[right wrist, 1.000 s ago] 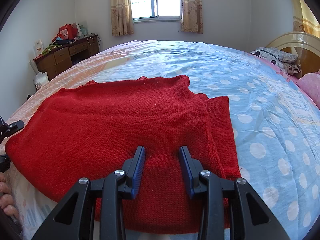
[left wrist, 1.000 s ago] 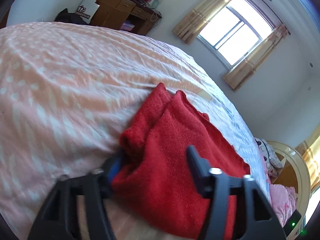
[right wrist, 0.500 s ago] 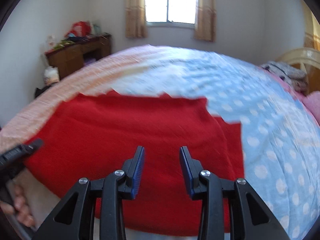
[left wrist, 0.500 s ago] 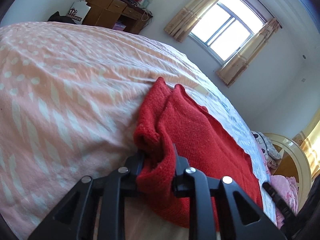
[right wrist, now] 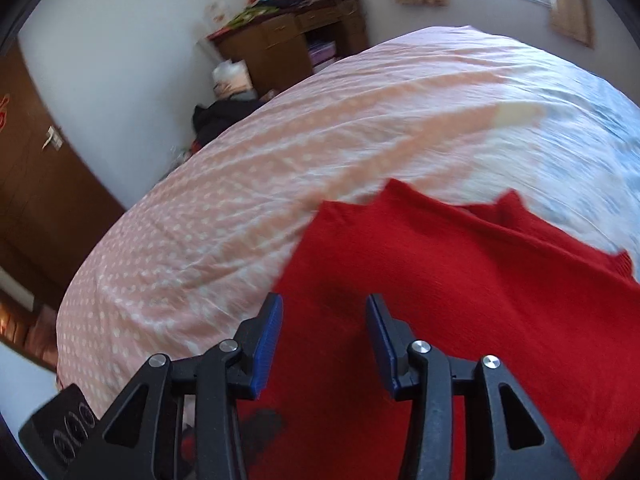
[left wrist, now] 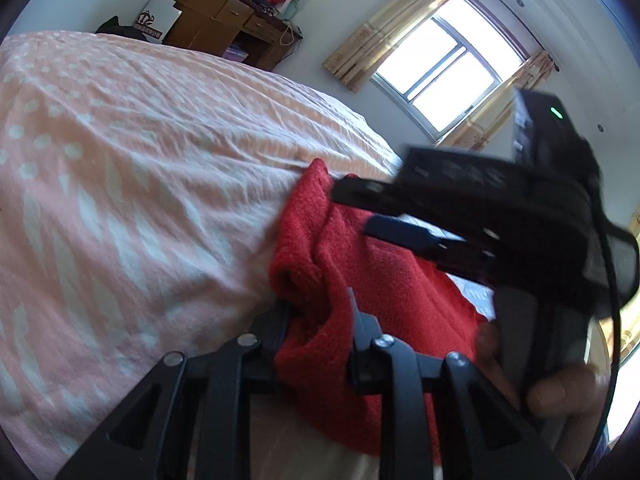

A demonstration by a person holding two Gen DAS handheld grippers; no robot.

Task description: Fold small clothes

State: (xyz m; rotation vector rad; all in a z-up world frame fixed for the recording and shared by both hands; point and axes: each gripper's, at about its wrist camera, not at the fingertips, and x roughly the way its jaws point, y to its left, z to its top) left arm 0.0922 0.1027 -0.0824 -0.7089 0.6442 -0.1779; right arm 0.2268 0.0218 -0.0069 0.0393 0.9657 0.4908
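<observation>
A red knit garment [left wrist: 384, 280] lies folded on the bed, with its near corner bunched up. My left gripper [left wrist: 320, 332] is shut on that bunched corner, and red cloth bulges between its fingers. My right gripper [left wrist: 368, 214] reaches in from the right in the left wrist view, blurred, just above the garment, with a hand [left wrist: 560, 392] holding it. In its own view the right gripper [right wrist: 325, 334] hovers over the left part of the red garment [right wrist: 460, 280]. Its jaws are opening, and the blue pads [right wrist: 267, 336] press on nothing.
The bed sheet is pink with white spots [left wrist: 120, 200] on the left and blue [right wrist: 592, 128] on the right. A wooden desk [right wrist: 288, 44] with clutter stands by the wall, a brown door [right wrist: 36, 184] to its left. A curtained window [left wrist: 440, 76] is beyond the bed.
The left gripper closed on the garment's corner and stayed there. The right gripper swung left across the garment towards the left one, its jaws widening, and came into the left wrist view.
</observation>
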